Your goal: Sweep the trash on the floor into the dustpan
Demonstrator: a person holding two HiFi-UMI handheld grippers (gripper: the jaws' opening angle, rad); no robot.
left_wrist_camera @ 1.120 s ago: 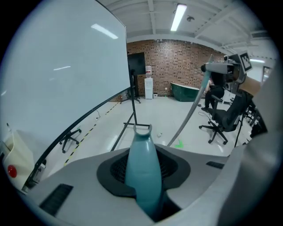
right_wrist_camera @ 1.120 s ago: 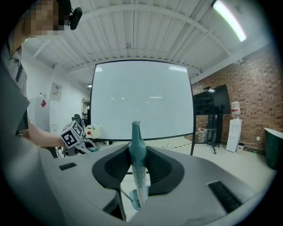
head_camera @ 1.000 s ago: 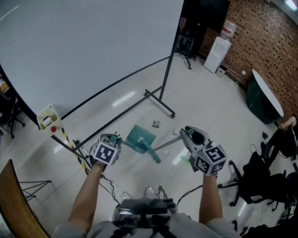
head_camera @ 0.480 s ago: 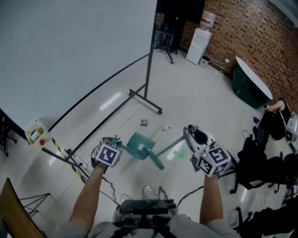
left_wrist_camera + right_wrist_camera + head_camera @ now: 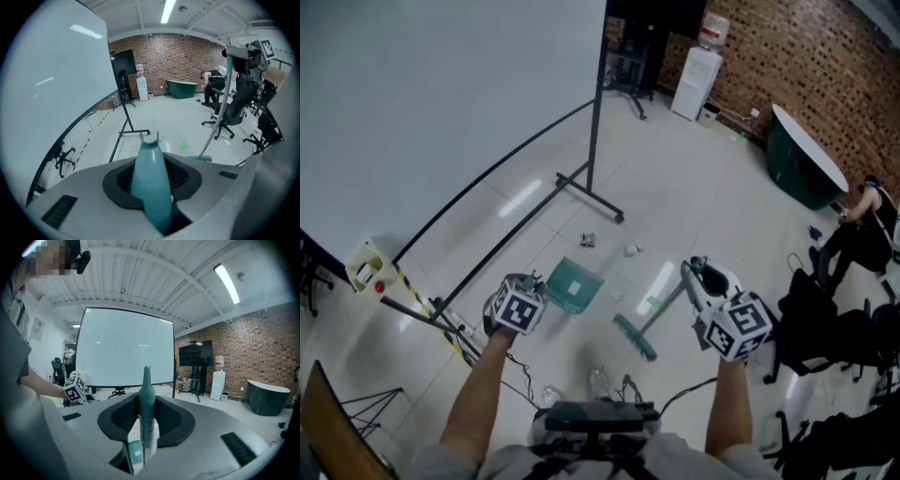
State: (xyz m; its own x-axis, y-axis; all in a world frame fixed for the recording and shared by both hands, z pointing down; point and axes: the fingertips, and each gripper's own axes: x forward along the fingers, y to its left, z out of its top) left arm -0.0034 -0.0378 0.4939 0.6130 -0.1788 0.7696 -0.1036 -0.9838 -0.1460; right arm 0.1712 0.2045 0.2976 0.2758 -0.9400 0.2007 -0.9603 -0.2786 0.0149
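Evidently each tool gets its own hand. The left gripper (image 5: 531, 289) is clamped on the handle of the dustpan (image 5: 574, 287), holding it low with its mouth turned toward the trash (image 5: 589, 240), small scraps lying on the floor (image 5: 694, 187) just beyond it. The right gripper (image 5: 698, 277) is clamped on the top of the broom (image 5: 635, 337), whose long handle lets the bristles reach the floor beside the pan, probably ready to swing out past the scraps.

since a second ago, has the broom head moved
Yes. The broom head has pulled back from the screen stand's foot, down and to the right in the head view.
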